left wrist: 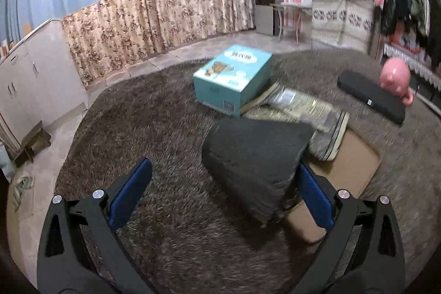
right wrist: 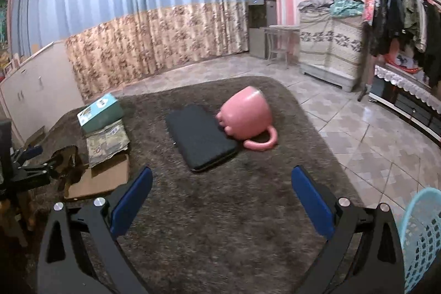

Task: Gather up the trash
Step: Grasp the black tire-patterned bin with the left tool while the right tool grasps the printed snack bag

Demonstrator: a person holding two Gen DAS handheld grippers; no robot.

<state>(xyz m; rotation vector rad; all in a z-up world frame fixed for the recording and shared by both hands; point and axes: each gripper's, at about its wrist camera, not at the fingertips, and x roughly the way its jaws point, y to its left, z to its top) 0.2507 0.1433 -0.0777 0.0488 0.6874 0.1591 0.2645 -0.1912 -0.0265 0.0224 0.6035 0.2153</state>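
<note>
My left gripper (left wrist: pixel 223 164) is open low over the shaggy brown rug (left wrist: pixel 165 128). A dark grey soft lump (left wrist: pixel 253 156), cushion or cloth, lies partly between its blue pads (left wrist: pixel 132 194), right edge near the right pad. It rests on flat brown cardboard (left wrist: pixel 355 164). Crumpled printed paper (left wrist: pixel 300 104) and a teal carton (left wrist: pixel 234 76) lie beyond. My right gripper (right wrist: pixel 222 170) hangs open over bare rug with nothing between its fingers. Ahead of it are a black flat pad (right wrist: pixel 201 137) and a pink pig-shaped mug (right wrist: pixel 245 117) on its side.
A light blue mesh basket (right wrist: pixel 419 239) stands at the right gripper's lower right, on the tiled floor (right wrist: pixel 358 134). White cabinets (left wrist: pixel 33 79) line the left wall, floral curtains (right wrist: pixel 154 46) the back. A clothes rack (right wrist: pixel 399 18) and covered furniture (right wrist: pixel 330 46) stand at right.
</note>
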